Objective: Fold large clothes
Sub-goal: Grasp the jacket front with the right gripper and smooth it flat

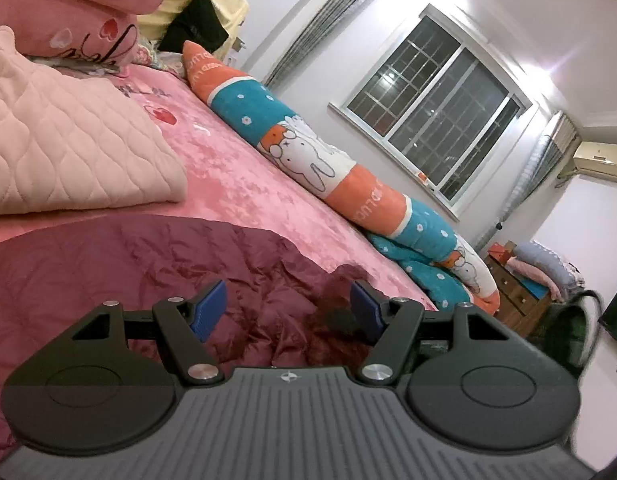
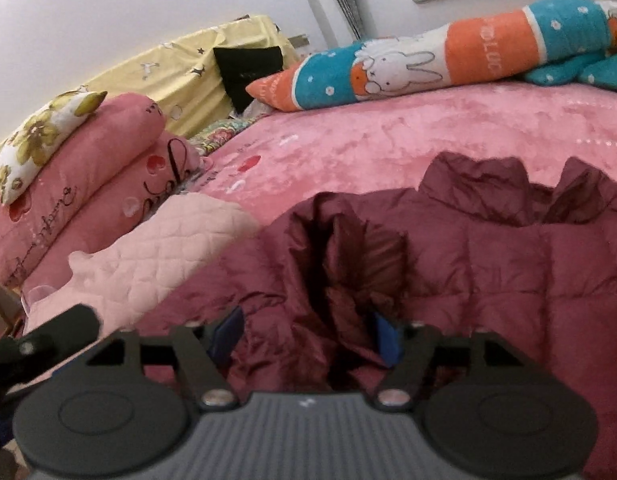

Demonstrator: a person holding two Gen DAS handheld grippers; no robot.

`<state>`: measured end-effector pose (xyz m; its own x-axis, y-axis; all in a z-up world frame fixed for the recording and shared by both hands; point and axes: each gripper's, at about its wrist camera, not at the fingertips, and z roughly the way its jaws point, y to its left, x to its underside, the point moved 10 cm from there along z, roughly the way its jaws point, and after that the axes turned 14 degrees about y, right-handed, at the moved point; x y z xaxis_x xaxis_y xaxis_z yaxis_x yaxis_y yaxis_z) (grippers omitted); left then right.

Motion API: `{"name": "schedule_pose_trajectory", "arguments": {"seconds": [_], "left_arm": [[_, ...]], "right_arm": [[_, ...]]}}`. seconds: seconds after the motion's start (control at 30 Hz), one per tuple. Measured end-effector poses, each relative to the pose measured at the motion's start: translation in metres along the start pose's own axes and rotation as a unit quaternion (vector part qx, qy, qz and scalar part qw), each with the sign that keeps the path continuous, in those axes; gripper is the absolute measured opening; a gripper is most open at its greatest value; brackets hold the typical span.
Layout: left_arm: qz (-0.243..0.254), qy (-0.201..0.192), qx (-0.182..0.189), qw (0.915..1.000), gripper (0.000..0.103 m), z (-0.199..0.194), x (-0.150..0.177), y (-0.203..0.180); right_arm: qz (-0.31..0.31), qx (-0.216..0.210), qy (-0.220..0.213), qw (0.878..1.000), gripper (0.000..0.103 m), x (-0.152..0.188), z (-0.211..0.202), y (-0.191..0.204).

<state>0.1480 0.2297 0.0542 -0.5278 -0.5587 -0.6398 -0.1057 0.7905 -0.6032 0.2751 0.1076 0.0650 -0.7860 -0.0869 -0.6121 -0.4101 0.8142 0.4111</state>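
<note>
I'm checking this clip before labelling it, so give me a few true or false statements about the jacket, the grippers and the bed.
1. The jacket is maroon. True.
2. The left gripper has its jaws shut. False: they stand open over the jacket.
3. A rabbit-print bolster lies along the window side of the bed. True.
4. The jacket hangs on a hanger. False: it lies crumpled on the bed.
5. The right gripper has its jaws open. True.

The orange bands of the rabbit bolster (image 2: pixel 448 60) carry white lettering (too blurred to spell out).
</note>
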Motion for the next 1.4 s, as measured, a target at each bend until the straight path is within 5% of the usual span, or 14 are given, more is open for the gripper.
{"name": "schedule_pose_trajectory", "arguments": {"seconds": [0.17,0.4,0.67,1.03,1.4], "left_arm": [[0.028,0.002,0.021,0.9994,0.081,0.001,0.002,-0.012],[0.073,0.039,0.035,0.9960,0.081,0.018,0.015,-0.027],[0.101,0.074,0.028,0.9918,0.087,0.039,0.026,-0.031],[0.106,0.100,0.017,0.9892,0.088,0.050,0.035,-0.029],[0.111,0.108,0.013,0.9878,0.089,0.048,0.037,-0.031]], "right_arm": [[0.011,-0.005,-0.038,0.999,0.078,0.002,-0.044,-0.007],[0.057,0.096,-0.072,0.991,0.080,0.016,-0.094,-0.084],[0.124,0.158,-0.043,0.979,0.074,0.049,-0.088,-0.175],[0.119,0.245,-0.040,0.961,0.074,0.069,-0.099,-0.229],[0.141,0.224,-0.064,0.962,0.077,0.075,-0.120,-0.225]]}}
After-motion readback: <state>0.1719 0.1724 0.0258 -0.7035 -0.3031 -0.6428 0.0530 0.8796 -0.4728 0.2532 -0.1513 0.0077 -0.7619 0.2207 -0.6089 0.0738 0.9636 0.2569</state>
